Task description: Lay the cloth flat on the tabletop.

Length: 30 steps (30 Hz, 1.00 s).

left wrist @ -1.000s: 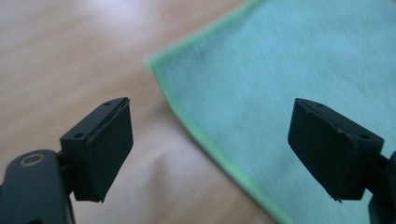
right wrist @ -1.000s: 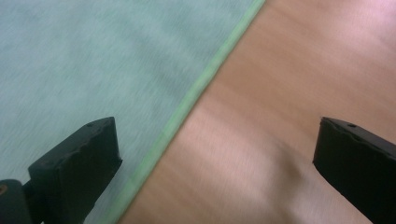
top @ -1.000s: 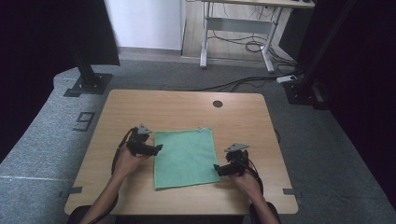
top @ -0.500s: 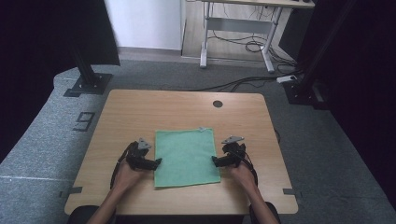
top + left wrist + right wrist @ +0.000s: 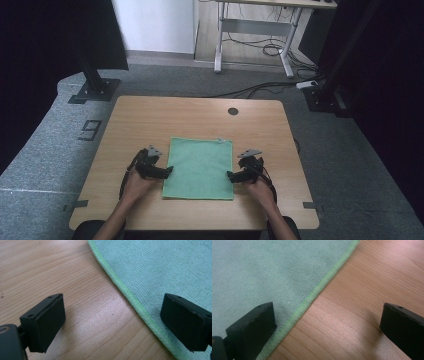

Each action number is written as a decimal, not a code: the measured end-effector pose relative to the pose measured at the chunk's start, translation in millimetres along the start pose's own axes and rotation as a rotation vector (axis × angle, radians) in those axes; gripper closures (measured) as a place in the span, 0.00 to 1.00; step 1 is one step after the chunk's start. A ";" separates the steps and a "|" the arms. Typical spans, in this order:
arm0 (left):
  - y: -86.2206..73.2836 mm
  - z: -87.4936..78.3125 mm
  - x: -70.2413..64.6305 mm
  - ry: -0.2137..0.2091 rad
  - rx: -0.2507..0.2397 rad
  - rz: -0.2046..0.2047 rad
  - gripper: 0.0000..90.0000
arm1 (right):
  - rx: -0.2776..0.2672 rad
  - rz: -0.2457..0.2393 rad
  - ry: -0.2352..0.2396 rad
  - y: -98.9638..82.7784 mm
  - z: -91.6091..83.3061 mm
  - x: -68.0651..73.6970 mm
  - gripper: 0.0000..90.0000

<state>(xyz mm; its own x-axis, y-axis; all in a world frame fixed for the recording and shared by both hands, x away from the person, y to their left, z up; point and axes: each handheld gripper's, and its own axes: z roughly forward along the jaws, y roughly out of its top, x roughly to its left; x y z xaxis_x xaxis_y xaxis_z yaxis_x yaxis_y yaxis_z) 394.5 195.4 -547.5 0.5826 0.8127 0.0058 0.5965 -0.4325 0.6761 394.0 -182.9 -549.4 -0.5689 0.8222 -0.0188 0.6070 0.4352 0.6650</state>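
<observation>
The wooden table (image 5: 150, 120) runs out of the high view at its near edge, where the person's forearms come in cut off below the elbow, and the dark surroundings left and right swallow most detail. On the table the green cloth (image 5: 199, 167) lies flat near the front, between the two hands; a small tag at its far edge is too small to make out. The left gripper (image 5: 167, 171) sits at the cloth's left hem, its jaws having just been opening and now wide — one over bare wood, the other over cloth, the hem (image 5: 130, 298) between them, unpinched. The right gripper (image 5: 231, 176) straddles the right hem the same way, jaws wide, gripping nothing. A round hole (image 5: 233, 111) marks the far side, well clear.
</observation>
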 end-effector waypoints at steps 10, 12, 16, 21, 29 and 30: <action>0.0 -21.4 -5.1 -0.017 -0.056 0.045 0.06 | -0.018 -0.003 0.010 1.6 -8.6 0.0 0.01; -1.8 -28.8 -4.1 -0.033 -0.062 0.037 0.03 | -0.025 -0.005 0.015 -0.4 -15.4 -1.4 0.01; -11.4 -39.5 -1.0 -0.046 -0.042 0.045 0.02 | -0.025 -0.010 0.018 -6.2 -22.9 -3.8 0.01; -26.5 -45.1 7.5 -0.044 -0.019 0.037 0.01 | -0.032 0.007 0.010 -16.2 -31.8 -10.8 0.00; -41.4 -43.2 14.7 -0.050 0.002 0.023 0.00 | -0.032 0.039 -0.009 -28.9 -35.3 -21.7 0.00; -42.8 -41.9 14.6 -0.052 0.005 0.022 0.00 | -0.033 0.044 -0.005 -30.2 -34.8 -22.7 0.00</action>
<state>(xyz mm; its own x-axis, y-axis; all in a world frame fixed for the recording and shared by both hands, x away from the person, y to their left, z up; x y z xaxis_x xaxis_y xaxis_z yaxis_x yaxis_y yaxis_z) 354.3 242.2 -545.4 0.6234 0.7817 -0.0180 0.5860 -0.4518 0.6726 369.3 -227.5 -543.0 -0.5397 0.8418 0.0073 0.6122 0.3865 0.6898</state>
